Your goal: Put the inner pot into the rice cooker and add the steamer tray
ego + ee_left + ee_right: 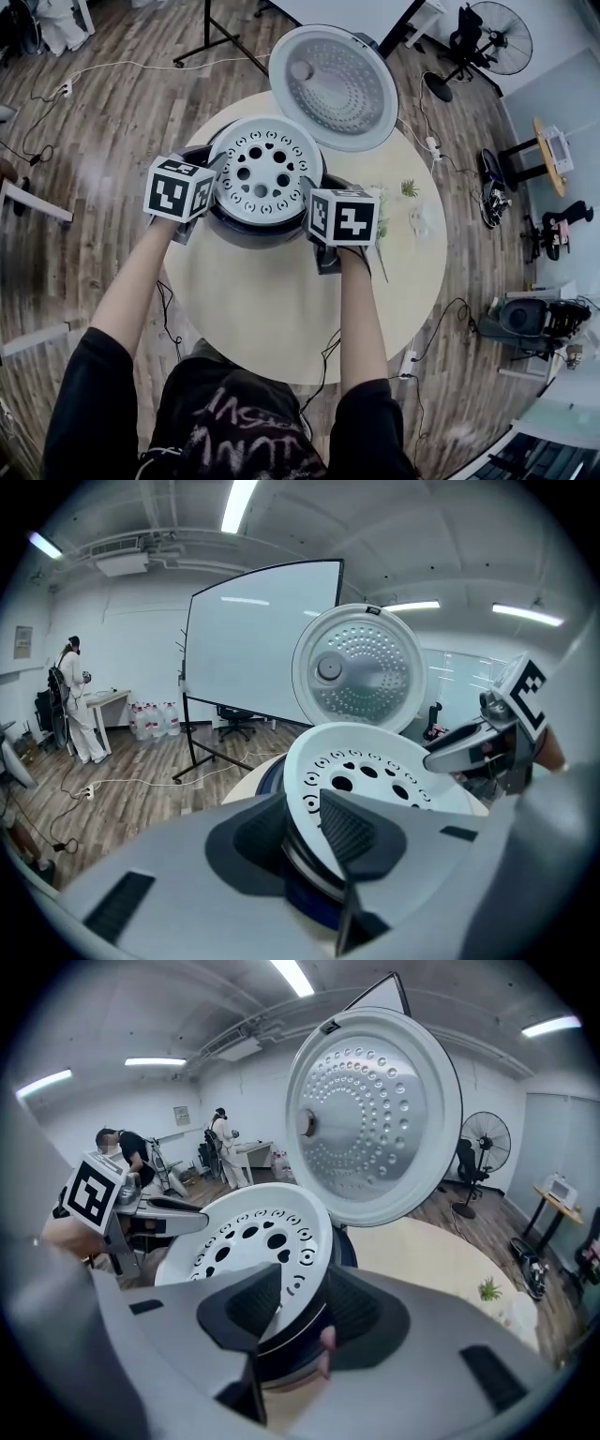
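The dark rice cooker (246,231) stands on the round table (281,309) with its lid (333,86) swung up at the back. A white perforated steamer tray (265,173) sits level in its mouth. My left gripper (214,186) is at the tray's left rim and my right gripper (309,202) at its right rim. In the left gripper view the tray (375,771) has its rim between the jaws of the left gripper (300,841), with a gap beside it. The right gripper (305,1312) straddles the rim of the tray (253,1241) the same way, loose.
A small plant (410,187) and a white object (422,220) lie on the table's right side. Cables run over the wooden floor. A fan (506,37) stands at the back right, a whiteboard (262,639) behind the cooker, and a person (75,700) far left.
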The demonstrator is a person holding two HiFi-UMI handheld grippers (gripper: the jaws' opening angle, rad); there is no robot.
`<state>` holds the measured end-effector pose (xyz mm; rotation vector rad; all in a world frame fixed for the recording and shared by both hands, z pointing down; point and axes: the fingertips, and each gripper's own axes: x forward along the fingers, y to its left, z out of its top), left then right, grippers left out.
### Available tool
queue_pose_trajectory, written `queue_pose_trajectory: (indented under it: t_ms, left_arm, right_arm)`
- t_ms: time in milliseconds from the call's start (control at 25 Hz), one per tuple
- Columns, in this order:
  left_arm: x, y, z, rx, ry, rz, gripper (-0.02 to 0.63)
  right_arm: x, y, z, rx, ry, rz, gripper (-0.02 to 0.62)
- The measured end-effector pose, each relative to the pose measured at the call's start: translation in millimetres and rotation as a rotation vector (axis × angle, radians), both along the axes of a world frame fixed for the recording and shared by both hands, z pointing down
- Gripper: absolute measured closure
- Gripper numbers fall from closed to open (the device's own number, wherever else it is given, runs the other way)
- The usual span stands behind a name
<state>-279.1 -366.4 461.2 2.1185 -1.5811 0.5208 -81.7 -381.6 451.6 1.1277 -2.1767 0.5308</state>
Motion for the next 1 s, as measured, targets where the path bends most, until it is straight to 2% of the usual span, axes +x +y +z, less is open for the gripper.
queue_pose_trajectory:
  t_ms: [80, 200, 280, 600, 1000]
  left_arm:
    - [0.1, -2.9, -0.9, -0.001, -0.035, 0.005, 0.476]
    - [2.3, -1.8, -1.0, 0.028, -0.130, 0.034, 0.476]
    - [3.7, -1.3, -1.2, 0.043, -0.153, 0.046, 0.474]
    - [4.6, -0.7, -11.2, 0.078, -0.072, 0.029, 0.474]
    - [14.4, 17.6, -30.8, 0.135, -0.018, 0.019, 0.483]
  right_arm:
    - [1.1, -2.1, 0.1, -0.003, -0.001, 0.001, 0.434]
    - [1.8, -0.3, 1.9, 0.000, -0.005, 0.003, 0.425]
    - [1.4, 1.0, 2.8, 0.002, -0.013, 0.003, 0.416]
    - [7.2, 4.3, -6.6, 0.039, -0.104, 0.047, 0.413]
    - [25.4, 22.5, -22.7, 0.092, -0.190, 0.111, 0.470]
